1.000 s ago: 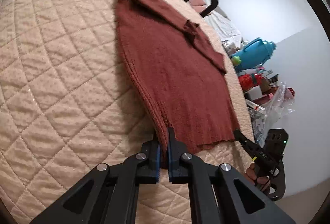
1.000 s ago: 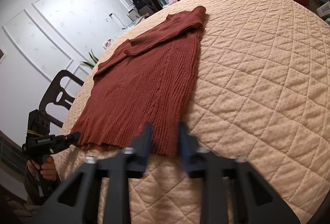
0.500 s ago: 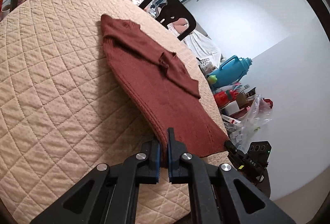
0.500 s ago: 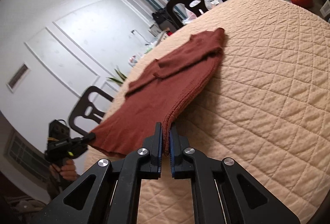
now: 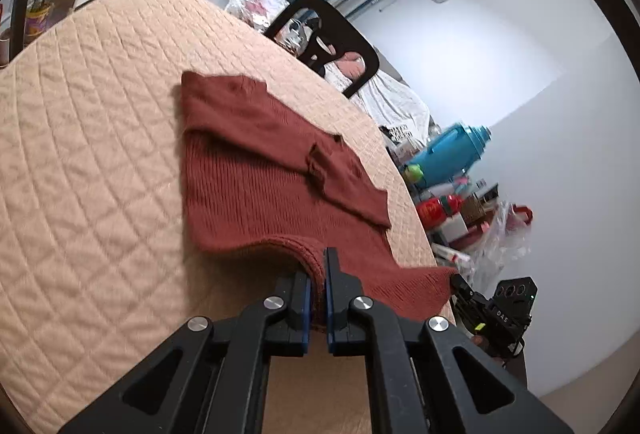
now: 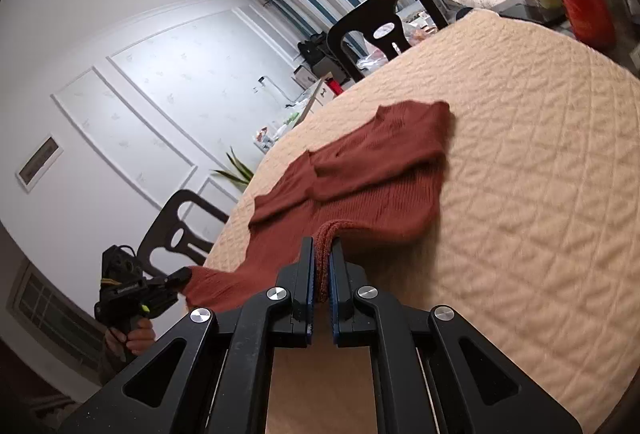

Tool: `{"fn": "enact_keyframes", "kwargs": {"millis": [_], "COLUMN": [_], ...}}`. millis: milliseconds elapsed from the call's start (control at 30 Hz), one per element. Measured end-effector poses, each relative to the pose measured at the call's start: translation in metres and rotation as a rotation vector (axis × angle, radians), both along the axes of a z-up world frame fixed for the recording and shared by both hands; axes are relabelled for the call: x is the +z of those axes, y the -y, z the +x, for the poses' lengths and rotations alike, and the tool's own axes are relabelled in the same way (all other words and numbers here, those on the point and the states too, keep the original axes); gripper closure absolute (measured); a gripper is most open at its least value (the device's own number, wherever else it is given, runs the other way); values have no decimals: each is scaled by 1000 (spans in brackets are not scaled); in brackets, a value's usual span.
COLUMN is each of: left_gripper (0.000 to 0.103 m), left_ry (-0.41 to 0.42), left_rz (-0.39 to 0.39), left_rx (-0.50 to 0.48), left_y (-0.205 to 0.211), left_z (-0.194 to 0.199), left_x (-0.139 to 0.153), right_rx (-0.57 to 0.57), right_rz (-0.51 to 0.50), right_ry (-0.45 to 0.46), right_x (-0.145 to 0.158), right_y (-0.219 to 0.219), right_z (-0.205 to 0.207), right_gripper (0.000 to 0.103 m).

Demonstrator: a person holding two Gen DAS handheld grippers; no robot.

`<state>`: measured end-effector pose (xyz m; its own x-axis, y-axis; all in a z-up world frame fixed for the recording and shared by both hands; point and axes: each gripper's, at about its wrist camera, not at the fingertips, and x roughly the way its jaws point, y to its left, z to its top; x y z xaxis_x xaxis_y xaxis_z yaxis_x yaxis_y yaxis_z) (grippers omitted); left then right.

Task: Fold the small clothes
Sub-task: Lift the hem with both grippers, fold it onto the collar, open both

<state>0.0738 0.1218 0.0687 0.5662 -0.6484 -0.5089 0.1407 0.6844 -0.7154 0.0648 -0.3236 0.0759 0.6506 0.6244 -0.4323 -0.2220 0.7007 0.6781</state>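
Rust-red knit sweater (image 5: 256,186) lay on the quilted beige table cover (image 5: 88,162), collar end toward the far edge, sleeves folded across the body. Hem end was raised off the cover at the near edge. Left gripper (image 5: 318,274) was clenched on one hem corner, fabric bunched between its pads. Right gripper (image 6: 322,262) was clamped on the other hem corner. Hem sagged between the two grips. A black chair (image 5: 320,38) stood at the far edge.
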Motion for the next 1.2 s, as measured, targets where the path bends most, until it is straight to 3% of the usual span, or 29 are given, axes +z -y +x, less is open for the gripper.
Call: {"fn": "enact_keyframes", "kwargs": {"millis": [667,1200], "left_gripper": [96,96], "left_ry": [-2,-119], "left_rz": [14,-9], "left_rx": [57,141], "left_y": [-3,-10], "left_z": [105,186], "left_x": [16,-10], "right_rx": [-46,-74], "right_rz": [-60,-91], "right_ry": [-20,-98], "right_x": [26,13], "right_y": [-8,-16], "right_z": [107,184], "right_gripper": [98,97]}}
